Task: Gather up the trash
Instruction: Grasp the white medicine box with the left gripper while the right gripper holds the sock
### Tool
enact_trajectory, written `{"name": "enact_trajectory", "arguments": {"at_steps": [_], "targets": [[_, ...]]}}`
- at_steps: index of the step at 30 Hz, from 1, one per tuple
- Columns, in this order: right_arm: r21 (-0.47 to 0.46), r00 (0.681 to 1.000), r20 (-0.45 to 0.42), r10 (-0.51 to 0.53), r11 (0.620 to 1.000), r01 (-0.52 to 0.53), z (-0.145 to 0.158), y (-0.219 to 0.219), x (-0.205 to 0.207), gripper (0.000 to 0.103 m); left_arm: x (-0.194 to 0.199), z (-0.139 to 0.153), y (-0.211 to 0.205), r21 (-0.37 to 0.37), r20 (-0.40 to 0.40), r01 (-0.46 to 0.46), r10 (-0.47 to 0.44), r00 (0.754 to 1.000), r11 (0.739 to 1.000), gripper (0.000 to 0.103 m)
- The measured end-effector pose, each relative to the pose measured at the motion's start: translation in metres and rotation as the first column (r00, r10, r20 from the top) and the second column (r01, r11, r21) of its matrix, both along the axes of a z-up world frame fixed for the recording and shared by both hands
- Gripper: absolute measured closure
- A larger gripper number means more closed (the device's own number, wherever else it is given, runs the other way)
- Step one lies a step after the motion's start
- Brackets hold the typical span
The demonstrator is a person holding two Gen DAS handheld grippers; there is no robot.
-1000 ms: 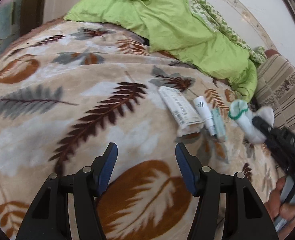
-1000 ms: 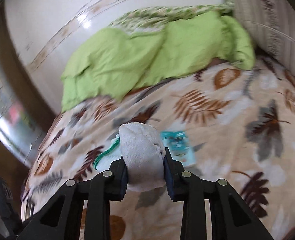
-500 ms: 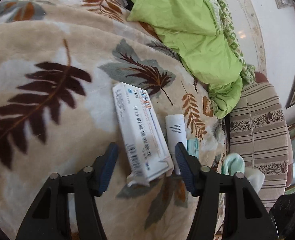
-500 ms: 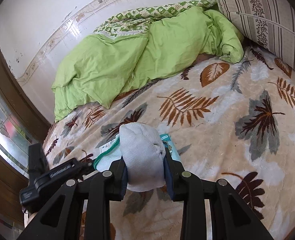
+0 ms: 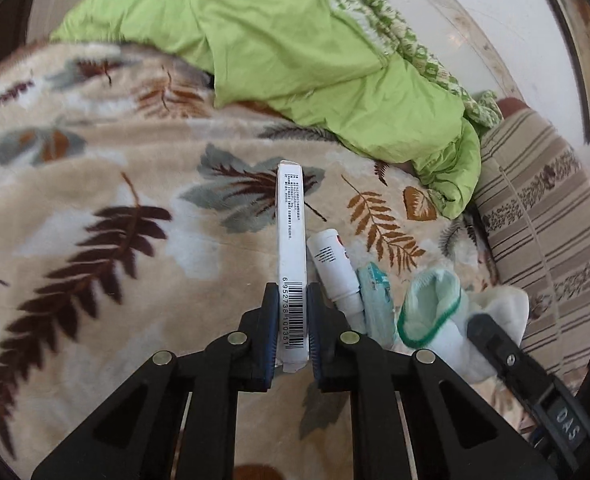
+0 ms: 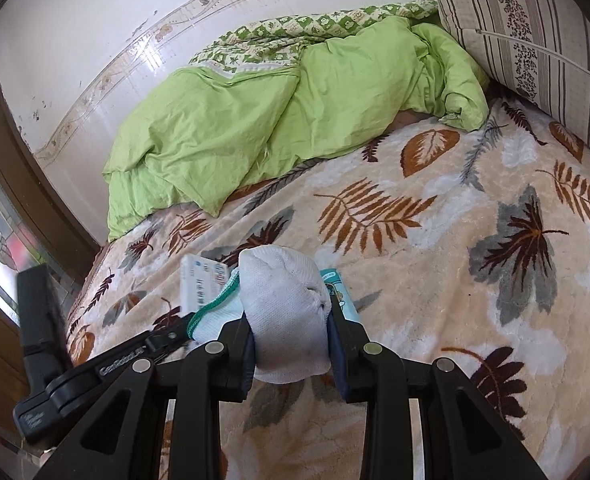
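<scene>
My left gripper (image 5: 291, 304) is shut on a long white carton (image 5: 291, 240) with a barcode, turned on edge over the leaf-print blanket (image 5: 95, 248). Just right of it lie a white tube (image 5: 333, 270) and a teal packet (image 5: 377, 300). My right gripper (image 6: 291, 312) is shut on a white sock with a green cuff (image 6: 283, 312); in the left wrist view the same sock (image 5: 435, 312) shows at the right. In the right wrist view, the white carton (image 6: 199, 280) and the left gripper's black body (image 6: 107, 372) sit at the left, and the teal packet (image 6: 339, 288) peeks out behind the sock.
A rumpled green duvet (image 6: 275, 120) lies along the wall at the back of the bed. A striped pillow (image 6: 535, 40) stands at the right, and a dark wooden frame (image 6: 27, 168) runs down the left.
The left gripper moved up to the white carton and shut on it, and the carton now stands on edge. The right gripper kept still with the sock.
</scene>
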State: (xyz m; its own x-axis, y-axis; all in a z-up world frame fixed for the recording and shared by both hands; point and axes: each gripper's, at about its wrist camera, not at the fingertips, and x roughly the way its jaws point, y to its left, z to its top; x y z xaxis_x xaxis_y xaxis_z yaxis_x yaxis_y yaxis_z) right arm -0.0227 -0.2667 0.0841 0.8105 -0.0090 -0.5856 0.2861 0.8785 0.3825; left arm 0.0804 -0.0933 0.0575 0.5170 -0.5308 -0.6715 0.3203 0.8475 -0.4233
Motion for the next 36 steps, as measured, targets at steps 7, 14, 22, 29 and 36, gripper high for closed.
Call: {"name": "enact_trajectory", "arguments": {"at_steps": [7,14,22,29,36], "targets": [[-0.027,1.000,0.008,0.010,1.000,-0.010,0.006,0.010,-0.025,0.070,-0.048,0.009,0.017,0.175,-0.015,0.032,-0.030,0.999,0.984,0.090],[0.009,1.000,0.002,0.021,1.000,-0.021,0.003,0.016,-0.051,0.070,-0.075,-0.008,0.030,0.282,-0.036,0.021,-0.011,0.999,0.959,0.089],[0.014,0.999,-0.015,0.034,0.999,-0.034,-0.003,0.022,-0.054,0.070,-0.062,-0.020,0.029,0.257,-0.008,-0.005,0.008,1.000,0.966,0.088],[0.014,0.997,-0.010,0.071,0.997,-0.071,-0.001,0.030,-0.080,0.070,-0.101,0.013,0.037,0.289,0.125,-0.009,-0.028,0.992,0.957,0.089],[-0.053,0.987,-0.023,0.156,0.986,-0.157,-0.002,0.053,-0.117,0.070,-0.164,0.026,0.068,0.318,0.231,-0.067,-0.009,0.973,0.946,0.089]]}}
